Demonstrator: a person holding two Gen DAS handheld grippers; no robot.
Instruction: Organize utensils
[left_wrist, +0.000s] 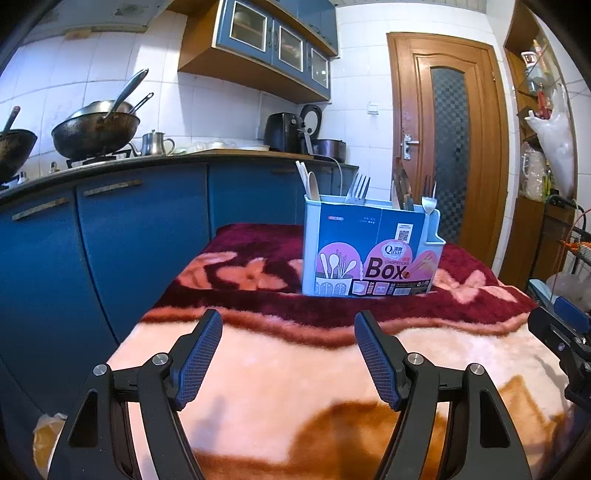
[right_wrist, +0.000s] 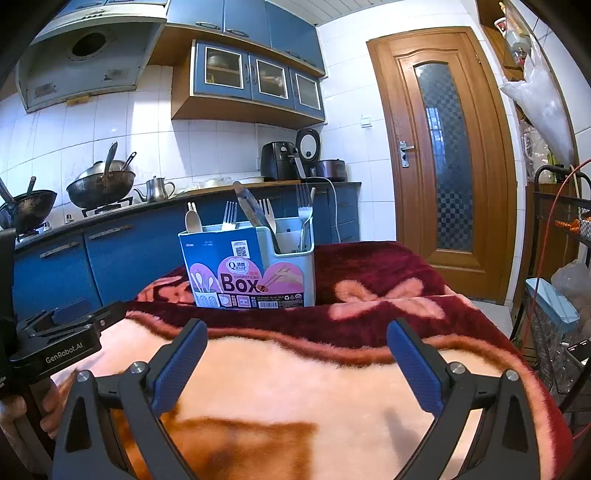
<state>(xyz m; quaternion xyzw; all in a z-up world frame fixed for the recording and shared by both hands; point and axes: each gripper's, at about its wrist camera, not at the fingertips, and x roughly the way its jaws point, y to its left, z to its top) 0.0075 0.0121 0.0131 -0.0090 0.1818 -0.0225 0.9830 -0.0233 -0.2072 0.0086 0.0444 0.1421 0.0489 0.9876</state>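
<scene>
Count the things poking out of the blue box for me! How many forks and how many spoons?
Forks: 3
Wooden spoon: 1
Total: 4
The chopsticks box also holds a few other handles, too unclear to name.
</scene>
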